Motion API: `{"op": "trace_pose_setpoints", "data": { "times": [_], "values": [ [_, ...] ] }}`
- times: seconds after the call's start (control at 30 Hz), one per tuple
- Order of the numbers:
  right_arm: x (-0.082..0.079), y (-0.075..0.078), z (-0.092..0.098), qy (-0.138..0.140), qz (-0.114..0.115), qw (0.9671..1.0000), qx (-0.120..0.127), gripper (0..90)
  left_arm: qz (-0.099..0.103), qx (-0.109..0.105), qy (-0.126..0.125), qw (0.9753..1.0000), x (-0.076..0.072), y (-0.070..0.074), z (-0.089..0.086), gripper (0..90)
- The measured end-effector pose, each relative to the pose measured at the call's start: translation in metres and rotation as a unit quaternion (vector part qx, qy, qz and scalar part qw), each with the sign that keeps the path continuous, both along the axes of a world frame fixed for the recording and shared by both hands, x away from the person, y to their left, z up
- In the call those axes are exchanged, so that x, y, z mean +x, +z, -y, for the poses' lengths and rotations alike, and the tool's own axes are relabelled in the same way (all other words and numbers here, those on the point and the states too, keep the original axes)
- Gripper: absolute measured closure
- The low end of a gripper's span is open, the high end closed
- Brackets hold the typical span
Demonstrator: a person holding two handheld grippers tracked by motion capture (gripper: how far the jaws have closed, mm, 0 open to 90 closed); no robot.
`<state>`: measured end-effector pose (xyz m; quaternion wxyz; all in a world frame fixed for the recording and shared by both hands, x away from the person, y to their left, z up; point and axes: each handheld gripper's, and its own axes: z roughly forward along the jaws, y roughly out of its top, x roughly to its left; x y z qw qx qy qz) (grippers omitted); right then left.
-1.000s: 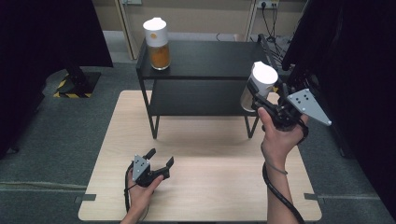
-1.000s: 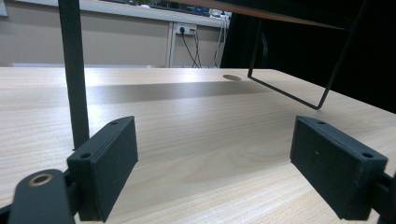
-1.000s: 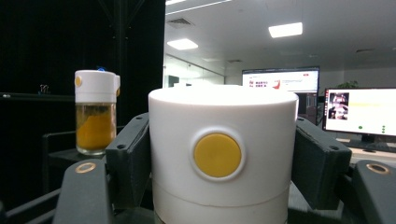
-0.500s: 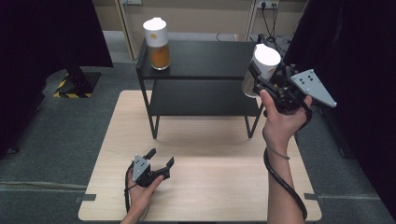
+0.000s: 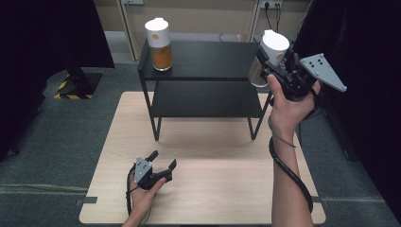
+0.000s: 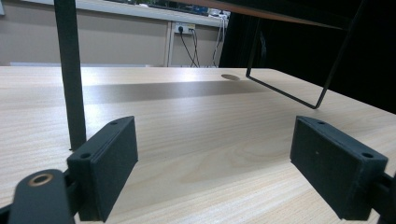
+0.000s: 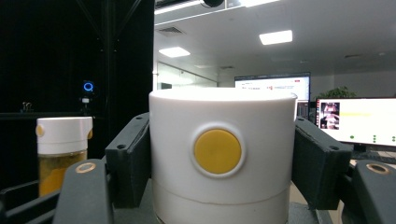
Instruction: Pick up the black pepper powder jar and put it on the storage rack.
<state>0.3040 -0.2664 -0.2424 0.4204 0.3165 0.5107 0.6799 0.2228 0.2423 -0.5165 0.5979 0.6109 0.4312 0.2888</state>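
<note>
The right gripper (image 5: 276, 66) holds a white-lidded jar (image 5: 268, 56) in the air at the right end of the black shelf (image 5: 208, 59), its jaws clamped on the white lid (image 7: 222, 154) from both sides. Much of the shelf's top board lies bare; a second jar (image 5: 159, 43) with orange contents stands near its left end, well apart. The left gripper (image 5: 160, 166) rests low on the wooden surface (image 5: 213, 142) with its jaws wide and nothing between them. Ahead of it stands a shelf leg (image 6: 70, 74), with open wood beyond.
</note>
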Motion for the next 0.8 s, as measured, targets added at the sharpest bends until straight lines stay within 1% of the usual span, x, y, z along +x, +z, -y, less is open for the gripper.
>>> {"op": "trace_pose_setpoints", "data": {
  "times": [0.03, 0.17, 0.2, 0.4, 0.43, 0.5, 0.53, 0.57, 0.63, 0.7, 0.8],
  "values": [
    [0.004, 0.002, 0.000, 0.000, -0.004, 1.0000, 0.001, 30.8, 0.000, -0.001, 0.000, 1.0000, 0.000, 0.000, 0.000, 14.6],
    [0.010, 0.004, -0.001, -0.003, -0.008, 1.0000, 0.003, 30.8, -0.001, -0.001, -0.001, 1.0000, 0.000, 0.000, 0.000, 14.5],
    [0.014, 0.005, -0.002, -0.003, -0.010, 0.9999, 0.003, 30.8, -0.001, 0.000, -0.001, 1.0000, 0.000, 0.000, 0.000, 14.5],
    [0.024, 0.009, -0.004, -0.006, -0.013, 0.9999, 0.002, 30.8, -0.001, 0.000, -0.001, 1.0000, 0.000, 0.000, 0.000, 14.6],
    [0.028, 0.009, -0.005, -0.007, -0.013, 0.9999, 0.004, 30.8, -0.001, 0.000, -0.001, 1.0000, 0.000, 0.000, 0.000, 14.6],
    [0.030, 0.009, -0.005, -0.008, -0.013, 0.9999, 0.005, 30.8, 0.000, 0.000, -0.001, 1.0000, 0.000, 0.000, 0.000, 14.6],
    [0.034, 0.009, -0.005, -0.008, -0.015, 0.9998, 0.008, 30.8, -0.001, 0.000, -0.001, 1.0000, 0.000, 0.000, 0.000, 14.6],
    [0.034, 0.009, -0.005, -0.008, -0.015, 0.9998, 0.008, 30.8, -0.001, -0.001, -0.001, 1.0000, 0.000, 0.000, 0.000, 14.6],
    [0.040, 0.010, -0.005, -0.014, -0.019, 0.9996, 0.011, 30.8, -0.001, 0.000, -0.002, 1.0000, 0.000, 0.000, 0.000, 14.6],
    [0.042, 0.010, -0.005, -0.016, -0.022, 0.9995, 0.013, 30.8, -0.001, 0.000, -0.001, 1.0000, 0.000, 0.000, 0.000, 14.6],
    [0.049, 0.013, -0.005, -0.027, -0.029, 0.9992, 0.010, 30.8, -0.001, 0.001, -0.001, 1.0000, 0.000, 0.000, 0.000, 14.6]
  ]
}}
